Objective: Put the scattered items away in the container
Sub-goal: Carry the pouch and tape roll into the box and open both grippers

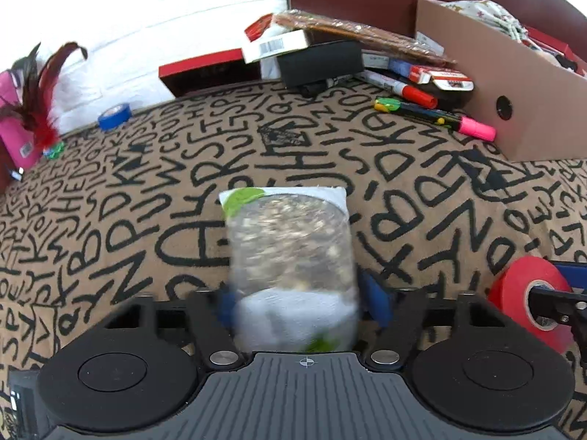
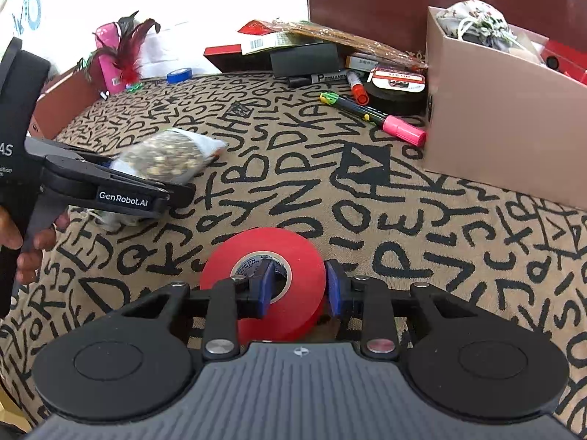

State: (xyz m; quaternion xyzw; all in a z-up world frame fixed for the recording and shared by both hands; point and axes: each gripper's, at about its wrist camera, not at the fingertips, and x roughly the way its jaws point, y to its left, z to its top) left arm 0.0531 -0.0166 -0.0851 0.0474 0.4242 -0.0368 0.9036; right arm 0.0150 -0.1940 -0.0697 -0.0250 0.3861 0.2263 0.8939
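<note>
My left gripper (image 1: 297,295) is shut on a clear packet of seeds (image 1: 291,245) with a white and green top, held above the lettered cloth. The packet (image 2: 167,157) and left gripper (image 2: 176,192) also show at the left of the right wrist view. My right gripper (image 2: 299,288) is shut on a red tape roll (image 2: 304,256), one finger inside its core and one outside. The roll (image 1: 513,286) shows at the right of the left wrist view. The brown cardboard box (image 2: 506,124) stands at the far right, with a patterned cloth bag (image 2: 477,18) in it.
Markers (image 2: 374,113), a black tape roll (image 2: 398,91), boxes and packets (image 2: 304,55) lie along the back edge. A blue tape roll (image 2: 179,75) and a pink item with feathers (image 2: 121,55) sit at the back left. The box also shows in the left wrist view (image 1: 513,102).
</note>
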